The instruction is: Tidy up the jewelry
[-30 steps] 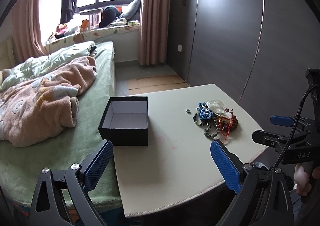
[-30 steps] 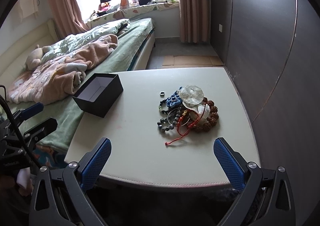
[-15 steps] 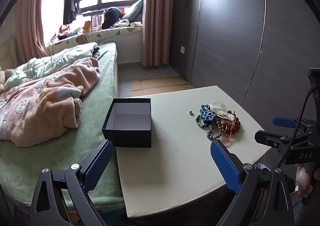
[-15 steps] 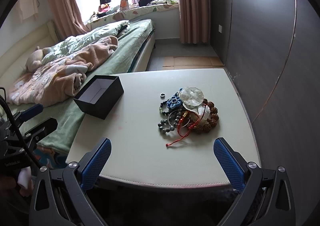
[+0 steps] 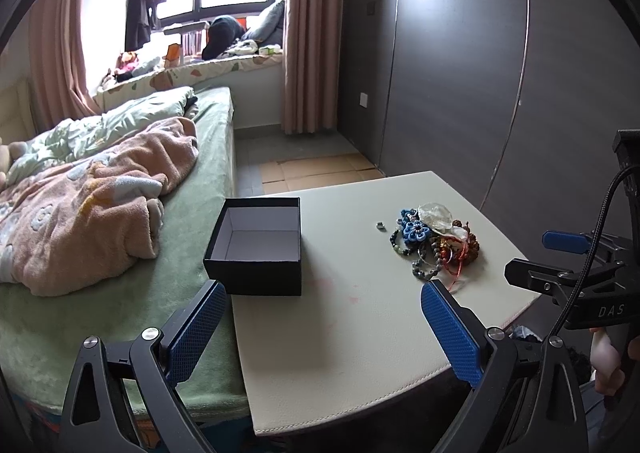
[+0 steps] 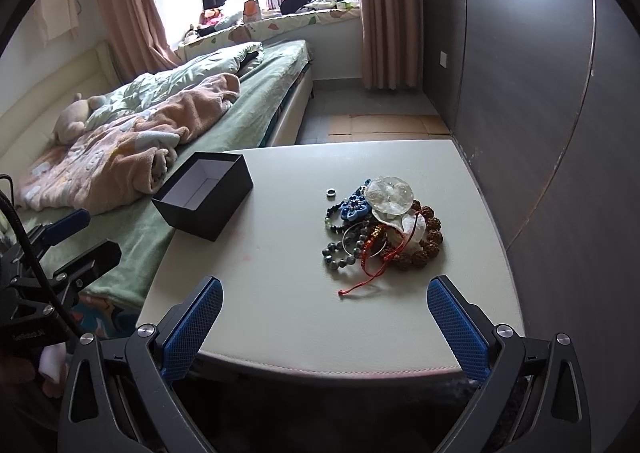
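Note:
A pile of jewelry point(image 6: 380, 229) lies on the cream table point(image 6: 288, 313): bead bracelets, a blue flower knot point(image 6: 354, 207), a clear crystal piece point(image 6: 390, 193), a red cord. A small ring point(image 6: 331, 193) lies apart beside it. An open, empty black box point(image 6: 204, 195) stands at the table's left edge. The pile point(image 5: 434, 243) and box point(image 5: 256, 243) also show in the left wrist view. My right gripper point(image 6: 324, 321) is open and empty at the near edge, short of the pile. My left gripper point(image 5: 320, 321) is open and empty in front of the box.
A bed point(image 5: 120, 285) with a pink blanket point(image 5: 88, 209) adjoins the table's left side. A dark panelled wall point(image 6: 540, 73) runs along the right. Floor with cardboard point(image 6: 384, 123) lies beyond the table. Each gripper shows at the edge of the other's view.
Both views have shifted slightly; the left gripper has drifted a little, so the box and pile sit somewhat more to the right. Both grippers stay open. No object has moved.

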